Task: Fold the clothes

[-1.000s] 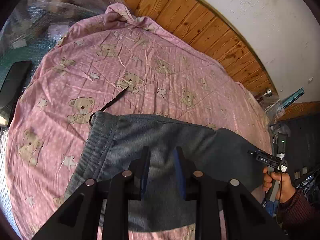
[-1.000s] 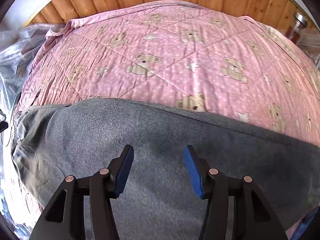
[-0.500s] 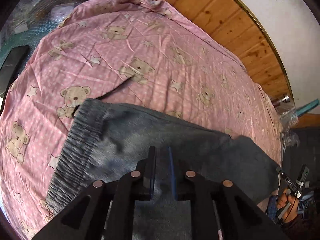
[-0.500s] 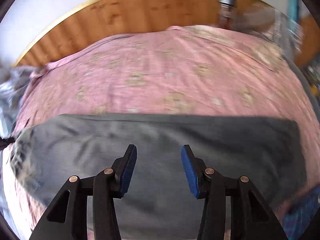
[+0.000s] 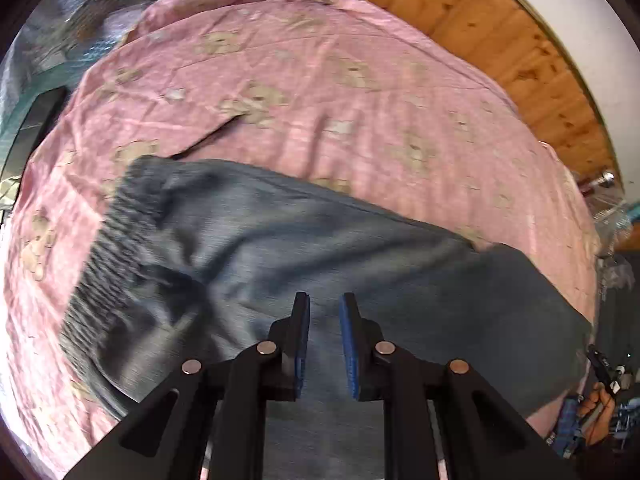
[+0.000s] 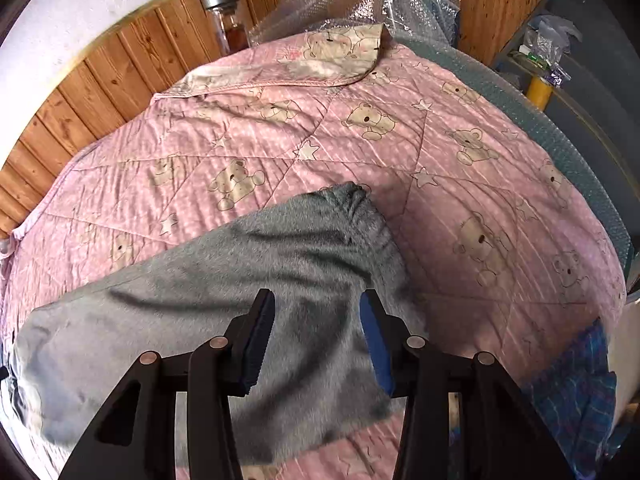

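Note:
Grey sweatpants (image 5: 360,264) lie across a pink bear-print quilt (image 5: 320,92). Their ribbed waistband (image 5: 108,256) is at the left, and a dark drawstring (image 5: 204,140) trails onto the quilt. My left gripper (image 5: 324,336) hovers over the middle of the pants. Its blue pads (image 5: 304,344) stand a narrow gap apart, with nothing visibly pinched. In the right wrist view the pants (image 6: 200,320) end in a gathered cuff (image 6: 360,208). My right gripper (image 6: 318,320) is wide open just above that leg end. A hand (image 5: 596,396) holding the right gripper shows at the lower right.
Wood panelling (image 6: 80,92) backs the bed. A glass bottle (image 6: 226,12) and bubble wrap (image 6: 340,4) stand at the far edge. A blue plaid cloth (image 6: 576,384) hangs at the quilt's near right corner. A black flat object (image 5: 36,120) lies left of the quilt.
My left gripper's jaws have narrowed since a second ago and it has shifted over the pants. The right gripper has swung right to the cuff end and stays wide open.

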A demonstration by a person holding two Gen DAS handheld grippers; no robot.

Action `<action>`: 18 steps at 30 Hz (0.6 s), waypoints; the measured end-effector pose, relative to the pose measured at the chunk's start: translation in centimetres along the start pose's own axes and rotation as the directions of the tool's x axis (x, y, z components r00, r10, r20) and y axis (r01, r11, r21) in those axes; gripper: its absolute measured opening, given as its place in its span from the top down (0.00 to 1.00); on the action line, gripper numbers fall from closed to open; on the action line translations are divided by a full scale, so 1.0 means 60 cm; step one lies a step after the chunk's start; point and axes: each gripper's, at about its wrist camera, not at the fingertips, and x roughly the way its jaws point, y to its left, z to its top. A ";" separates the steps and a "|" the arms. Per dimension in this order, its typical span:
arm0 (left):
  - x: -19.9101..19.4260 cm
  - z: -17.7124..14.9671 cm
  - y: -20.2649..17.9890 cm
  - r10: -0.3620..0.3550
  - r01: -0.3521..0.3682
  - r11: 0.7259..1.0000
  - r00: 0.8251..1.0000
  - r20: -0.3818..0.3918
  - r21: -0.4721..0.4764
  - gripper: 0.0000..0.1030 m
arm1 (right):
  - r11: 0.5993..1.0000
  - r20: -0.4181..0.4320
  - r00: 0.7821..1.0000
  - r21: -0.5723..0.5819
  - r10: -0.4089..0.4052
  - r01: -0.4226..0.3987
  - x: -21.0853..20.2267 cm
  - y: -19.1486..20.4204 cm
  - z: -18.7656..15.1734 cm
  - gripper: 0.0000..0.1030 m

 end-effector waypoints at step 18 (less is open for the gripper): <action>0.126 -0.120 -0.262 -0.046 0.126 0.956 0.956 -0.290 0.264 0.76 | 0.969 -0.170 0.969 0.200 0.179 -0.144 0.070 -0.136 -0.034 0.44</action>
